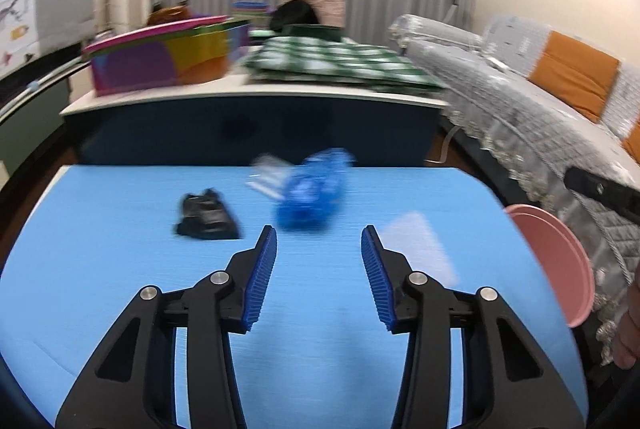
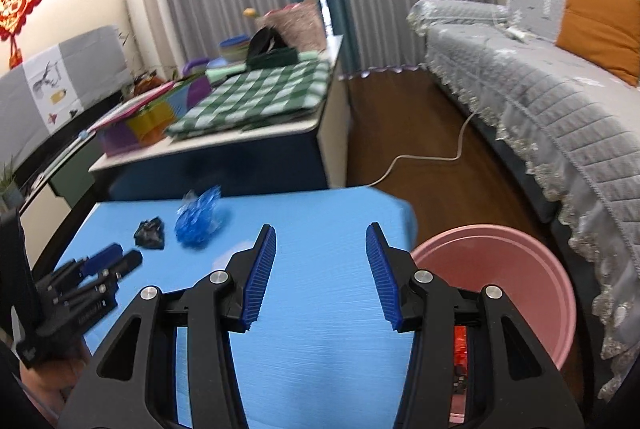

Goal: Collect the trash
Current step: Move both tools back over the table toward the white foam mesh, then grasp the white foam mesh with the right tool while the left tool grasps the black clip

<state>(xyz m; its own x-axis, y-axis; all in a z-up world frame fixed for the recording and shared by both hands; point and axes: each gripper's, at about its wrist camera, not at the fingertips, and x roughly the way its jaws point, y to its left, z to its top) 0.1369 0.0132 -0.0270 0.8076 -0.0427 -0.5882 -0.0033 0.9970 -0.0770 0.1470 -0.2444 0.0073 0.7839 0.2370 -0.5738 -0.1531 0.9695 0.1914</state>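
Observation:
A crumpled blue plastic wrapper (image 1: 310,189) lies on the blue table top (image 1: 120,269), with a clear scrap (image 1: 268,177) beside it and a black crumpled piece (image 1: 206,217) to its left. A pale translucent sheet (image 1: 420,245) lies to the right. My left gripper (image 1: 319,233) is open and empty, just short of the blue wrapper. My right gripper (image 2: 320,229) is open and empty over the table's right part, next to the pink bin (image 2: 520,269). The blue wrapper (image 2: 198,219), the black piece (image 2: 150,233) and the left gripper (image 2: 108,265) show in the right wrist view.
The pink bin (image 1: 560,261) stands on the floor at the table's right edge, with something red (image 2: 460,345) inside. A grey-covered sofa (image 2: 540,101) is on the right. A cabinet (image 1: 256,125) with a checked cloth and a coloured box stands behind the table. A cable (image 2: 424,159) lies on the floor.

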